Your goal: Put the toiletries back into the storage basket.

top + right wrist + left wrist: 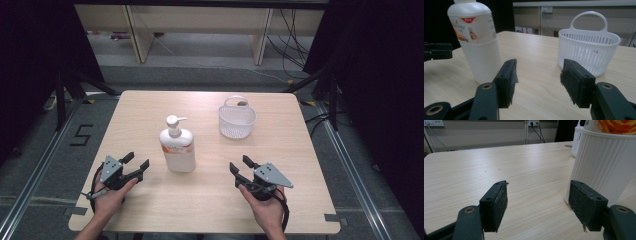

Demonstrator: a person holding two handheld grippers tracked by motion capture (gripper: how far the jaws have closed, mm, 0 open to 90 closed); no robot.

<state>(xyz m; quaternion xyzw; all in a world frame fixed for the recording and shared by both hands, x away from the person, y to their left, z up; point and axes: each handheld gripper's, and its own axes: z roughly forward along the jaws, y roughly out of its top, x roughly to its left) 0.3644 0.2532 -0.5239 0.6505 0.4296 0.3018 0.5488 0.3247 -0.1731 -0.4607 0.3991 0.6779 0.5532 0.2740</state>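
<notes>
Pump bottle (177, 148) upright | left gripper (136, 167) fingers apart | right gripper (240, 165) fingers apart | basket (587, 47) slotted

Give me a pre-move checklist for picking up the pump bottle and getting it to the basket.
1. Left tongs open: ok, jaws spread, nothing between them.
2. Right tongs open: ok, jaws spread, nothing held.
3. Pump bottle upright on the table: ok, pump head on top.
4. Left tongs' approach to the bottle: ok, bottle stands just beside one jaw in the left gripper view, not between the jaws.
5. White basket upright, handle up: ok.
6. Basket empty: cannot tell, its inside is not clearly seen.
</notes>
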